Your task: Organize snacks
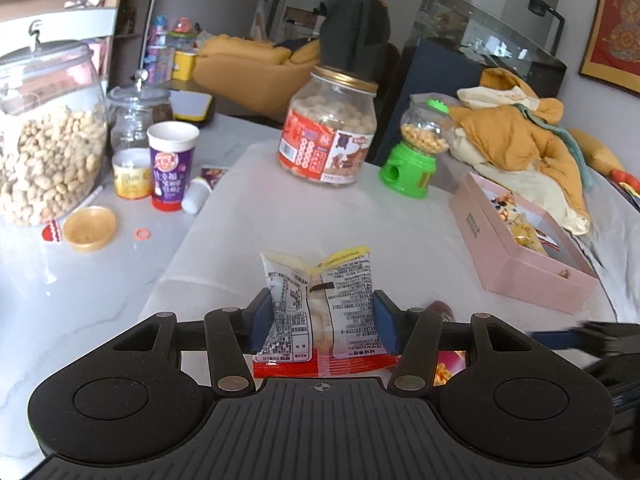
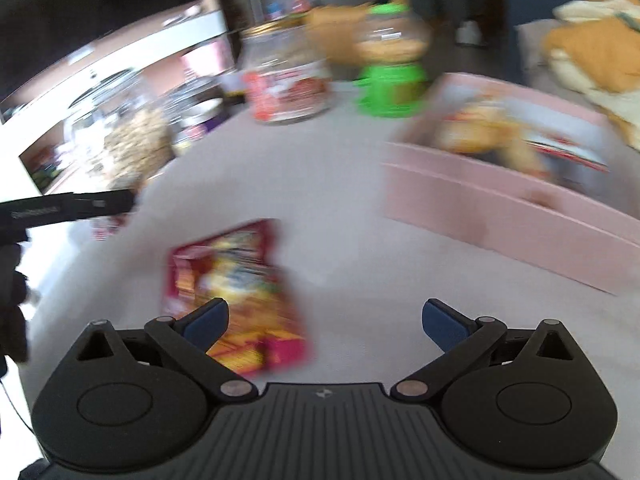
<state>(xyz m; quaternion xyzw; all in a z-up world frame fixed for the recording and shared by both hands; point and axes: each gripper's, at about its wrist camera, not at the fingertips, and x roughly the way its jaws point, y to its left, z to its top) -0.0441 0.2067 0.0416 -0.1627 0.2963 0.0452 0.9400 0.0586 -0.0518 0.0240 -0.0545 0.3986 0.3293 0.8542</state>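
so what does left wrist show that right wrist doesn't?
Left wrist only: the left tool shut on a clear snack packet, plus the purple cup and gold lid on the bare table.

Right wrist only: the right tool open and empty over a red-and-yellow snack bag.

Both: the pink box with snacks in it, the green candy dispenser, the red-label jar, the peanut jar. The right wrist view is blurred.

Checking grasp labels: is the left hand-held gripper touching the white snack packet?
Touching. The left wrist view shows both blue pads of the left hand-held gripper pressed against the sides of the white snack packet.
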